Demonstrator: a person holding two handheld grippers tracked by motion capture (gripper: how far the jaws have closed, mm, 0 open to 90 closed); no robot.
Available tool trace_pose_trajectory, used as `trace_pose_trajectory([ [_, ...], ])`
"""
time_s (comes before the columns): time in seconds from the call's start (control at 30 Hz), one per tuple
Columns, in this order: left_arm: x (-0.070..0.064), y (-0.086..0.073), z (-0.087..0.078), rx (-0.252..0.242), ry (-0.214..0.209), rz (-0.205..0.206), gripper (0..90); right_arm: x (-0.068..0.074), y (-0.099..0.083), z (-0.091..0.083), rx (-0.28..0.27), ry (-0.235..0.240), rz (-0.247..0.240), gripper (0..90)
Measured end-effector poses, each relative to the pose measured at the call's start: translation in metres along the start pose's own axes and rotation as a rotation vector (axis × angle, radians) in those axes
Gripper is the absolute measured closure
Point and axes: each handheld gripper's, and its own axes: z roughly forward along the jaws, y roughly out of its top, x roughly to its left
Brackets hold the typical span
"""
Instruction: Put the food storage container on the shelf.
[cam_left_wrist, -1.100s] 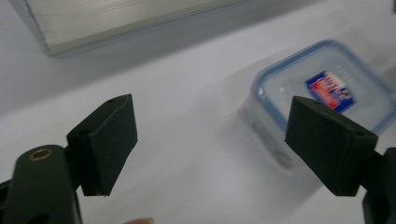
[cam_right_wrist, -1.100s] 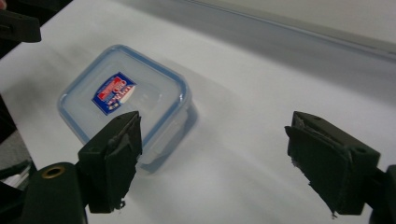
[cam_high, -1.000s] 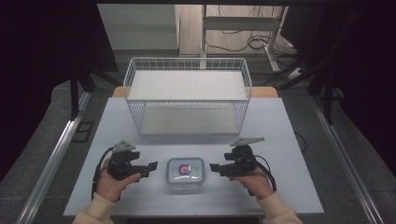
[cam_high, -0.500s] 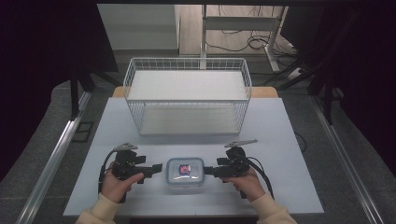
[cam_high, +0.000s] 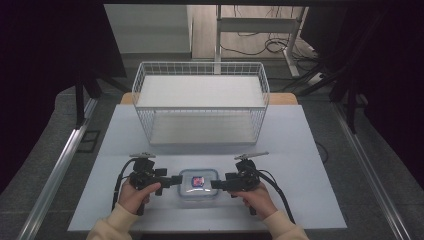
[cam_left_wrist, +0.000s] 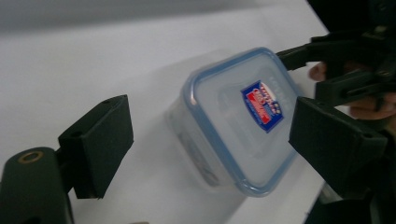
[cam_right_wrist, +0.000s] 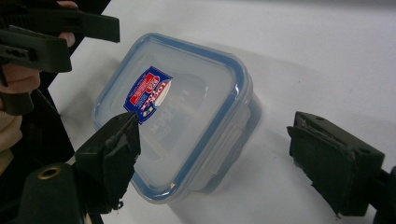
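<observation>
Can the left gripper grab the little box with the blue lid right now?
Probably yes. The left gripper is open right beside the box, and nothing lies between them.

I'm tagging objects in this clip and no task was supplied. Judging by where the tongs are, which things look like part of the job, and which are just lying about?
Likely in the job:
- Clear lidded container, blue seal, red-and-blue label
- Left tongs, open at its left side
- Right tongs, open at its right side
- Possibly the white wire basket behind it

Just lying about:
- Cables on the floor beyond the table
</observation>
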Motion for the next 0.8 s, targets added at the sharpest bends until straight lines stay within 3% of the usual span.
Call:
trace_pose_trajectory([
  [0.1,0.002,-0.001,0.002,0.017,-0.001,-0.009,14.9,0.000,0.000,0.001,0.001,0.009,0.007,17.0],
  [0.2,0.006,-0.005,0.006,0.023,-0.060,-0.069,17.1,-0.001,0.000,0.002,-0.001,0.016,0.018,18.0],
  [0.27,0.010,-0.007,0.009,0.040,-0.076,-0.094,20.6,-0.001,0.000,0.002,-0.003,0.025,0.026,19.1],
  [0.33,0.010,-0.007,0.011,0.049,-0.059,-0.087,23.2,-0.001,-0.001,0.003,0.000,0.030,0.030,20.0],
  [0.5,0.010,-0.009,0.015,0.074,-0.097,-0.096,29.0,-0.003,-0.004,0.008,0.009,0.040,0.053,22.3],
  [0.8,0.016,-0.015,0.024,0.105,-0.172,-0.175,39.8,-0.002,-0.008,0.015,0.020,0.083,0.094,34.1],
])
